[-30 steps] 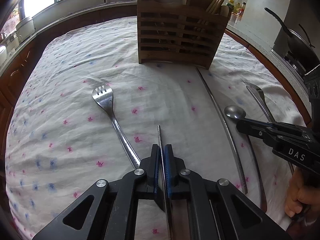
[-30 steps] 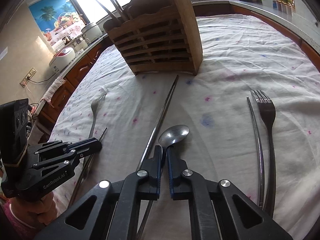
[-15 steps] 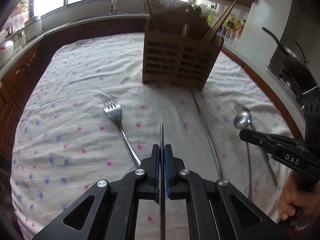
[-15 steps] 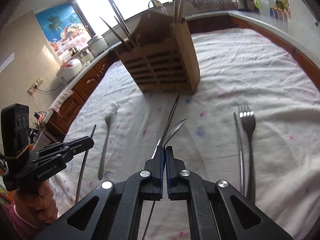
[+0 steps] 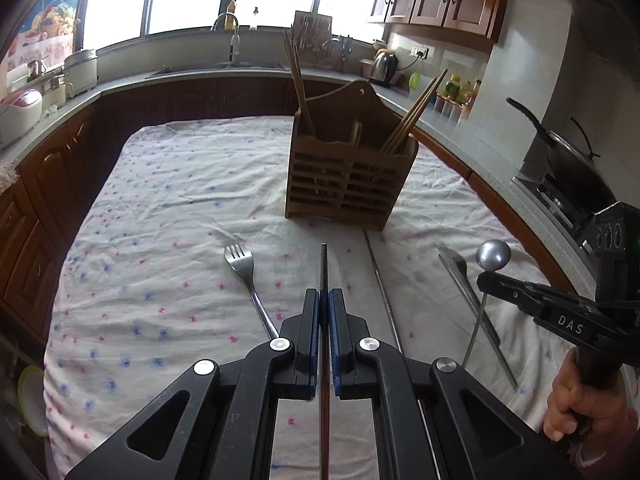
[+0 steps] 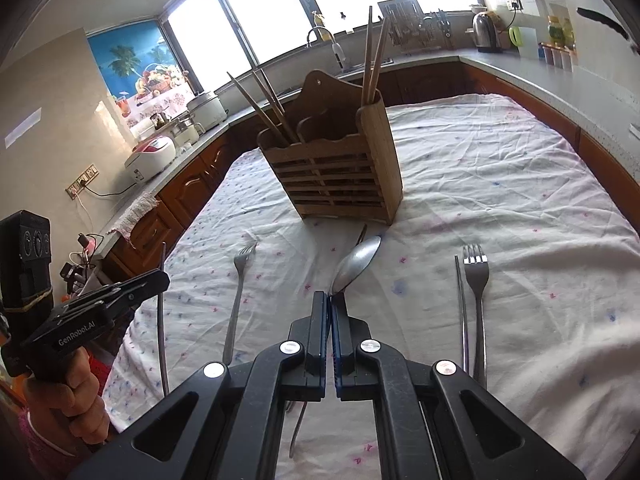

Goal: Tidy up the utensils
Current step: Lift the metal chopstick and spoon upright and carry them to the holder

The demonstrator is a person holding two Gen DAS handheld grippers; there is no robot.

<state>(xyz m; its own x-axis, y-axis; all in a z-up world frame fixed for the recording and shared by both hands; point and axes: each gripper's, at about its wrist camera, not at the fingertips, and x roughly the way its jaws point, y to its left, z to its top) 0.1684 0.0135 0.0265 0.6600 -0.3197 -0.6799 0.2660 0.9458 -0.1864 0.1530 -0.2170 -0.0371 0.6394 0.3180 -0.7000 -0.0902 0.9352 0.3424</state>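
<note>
Wooden slats are making up the utensil holder, which is standing upright on the worktop under a white cloth with small flowers. Several wooden chopsticks are leaning out of its compartments.

Nearer than the holder, the left claw is gripping a metal chopstick tightly between its blue pads, and the thin rod is pointing toward the holder, lifted clear of the cloth. Just to the left of that rod, a fork is lying flat with its tines toward the holder.

To the right of the holder's front, the right claw is pinching the handle of a spoon, jaws fully together on it. The bowl of the spoon is rising toward the holder, above the cloth.

Between the two claws, another metal chopstick is lying on the cloth, its far end close to the holder's base. Further right from the holder, a second fork and one more chopstick are lying side by side.

A hand is holding the grip of the left claw.
</note>
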